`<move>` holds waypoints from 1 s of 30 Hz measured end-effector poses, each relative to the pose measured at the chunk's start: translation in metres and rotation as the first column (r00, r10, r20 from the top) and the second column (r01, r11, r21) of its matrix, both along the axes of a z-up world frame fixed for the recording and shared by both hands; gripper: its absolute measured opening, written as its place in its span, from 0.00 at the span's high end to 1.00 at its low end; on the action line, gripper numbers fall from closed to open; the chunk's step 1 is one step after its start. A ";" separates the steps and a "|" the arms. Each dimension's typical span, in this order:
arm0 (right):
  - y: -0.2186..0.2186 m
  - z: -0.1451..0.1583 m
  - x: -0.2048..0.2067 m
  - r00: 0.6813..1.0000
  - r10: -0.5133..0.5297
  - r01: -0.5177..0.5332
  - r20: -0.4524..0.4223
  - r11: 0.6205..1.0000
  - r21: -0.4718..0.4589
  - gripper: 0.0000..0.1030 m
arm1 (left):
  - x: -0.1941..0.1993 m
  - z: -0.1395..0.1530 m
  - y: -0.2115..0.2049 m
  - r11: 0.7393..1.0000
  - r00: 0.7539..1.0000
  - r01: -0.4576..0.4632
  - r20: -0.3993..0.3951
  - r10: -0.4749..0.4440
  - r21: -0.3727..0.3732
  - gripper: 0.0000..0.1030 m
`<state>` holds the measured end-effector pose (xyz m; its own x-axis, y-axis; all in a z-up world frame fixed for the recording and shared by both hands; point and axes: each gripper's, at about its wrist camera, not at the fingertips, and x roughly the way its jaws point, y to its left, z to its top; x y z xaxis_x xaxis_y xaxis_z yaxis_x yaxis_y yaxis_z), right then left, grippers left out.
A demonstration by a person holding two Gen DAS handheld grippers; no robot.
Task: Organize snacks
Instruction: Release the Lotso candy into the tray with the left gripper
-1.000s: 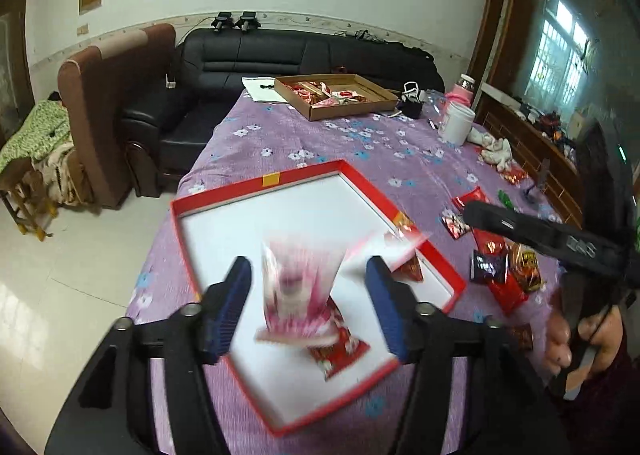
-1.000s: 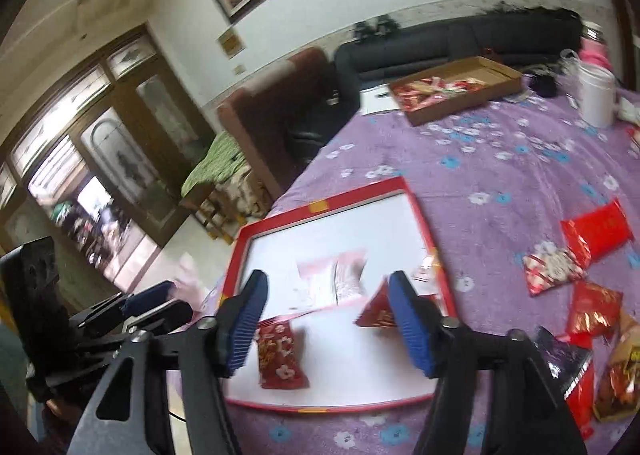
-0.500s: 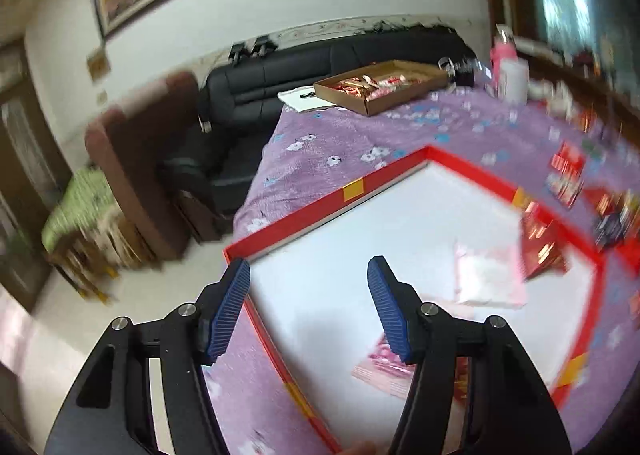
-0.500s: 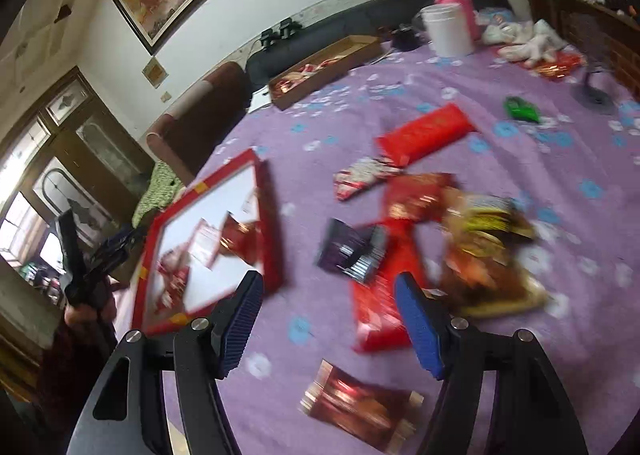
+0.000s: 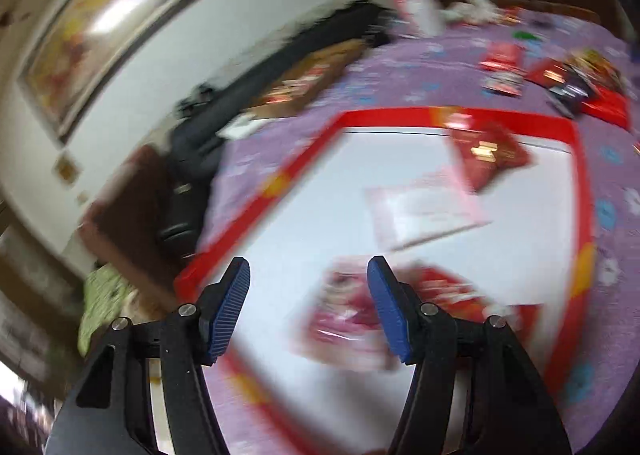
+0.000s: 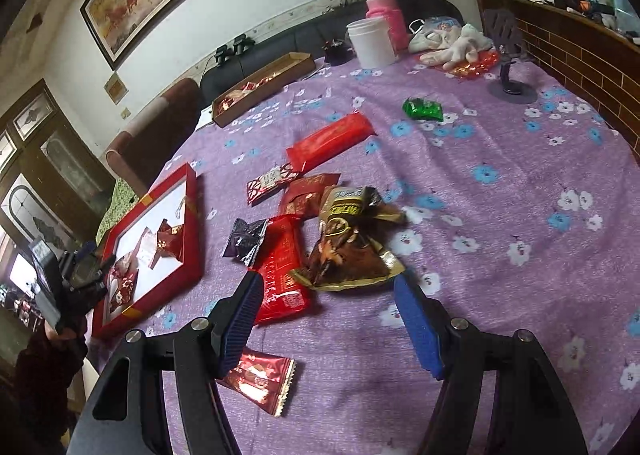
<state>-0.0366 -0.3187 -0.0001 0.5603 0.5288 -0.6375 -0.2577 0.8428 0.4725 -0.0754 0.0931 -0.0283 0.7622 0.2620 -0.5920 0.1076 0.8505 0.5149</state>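
The right gripper (image 6: 328, 317) hangs with its jaws well apart and nothing between them. Just under its left finger lies a small shiny red packet (image 6: 260, 379); just ahead of the tips sit a long red pack (image 6: 282, 267) and a crumpled brown-and-gold bag (image 6: 348, 251), overlapping in a loose heap. A closing pinch here could catch two wrappers at once or skid off the slick foil. Farther ahead lie a red bar (image 6: 330, 141) and a green sweet (image 6: 423, 110), well apart from the pile.

The left gripper (image 5: 308, 305) is also open and empty, poised over the near corner of the red-rimmed tray (image 5: 582, 215). A pink-and-red packet (image 5: 348, 319) lies just below its right finger, a pale pink packet (image 5: 424, 207) and a dark red one (image 5: 492, 155) farther in. The view is smeared, so a careless dip could nudge the sorted snacks or clip the rim.
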 end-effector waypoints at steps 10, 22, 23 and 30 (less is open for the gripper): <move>-0.032 -0.012 -0.007 0.998 -0.050 0.051 -0.024 0.998 0.029 0.32 | -0.006 0.004 -0.014 0.997 0.997 -0.074 -0.001 0.074 0.014 0.45; -0.027 -0.031 -0.008 0.999 0.014 -0.012 -0.046 0.999 0.042 0.32 | 0.015 0.003 -0.044 0.997 0.995 -0.072 -0.071 0.070 -0.027 0.45; -0.029 -0.032 -0.008 0.999 0.007 -0.005 -0.045 0.999 0.046 0.32 | 0.019 0.003 -0.051 0.998 0.996 -0.057 -0.077 0.053 -0.042 0.45; -0.040 -0.033 -0.006 0.998 -0.029 0.031 -0.052 0.999 0.038 0.32 | 0.031 -0.001 -0.078 0.994 0.996 0.031 -0.084 -0.040 -0.107 0.43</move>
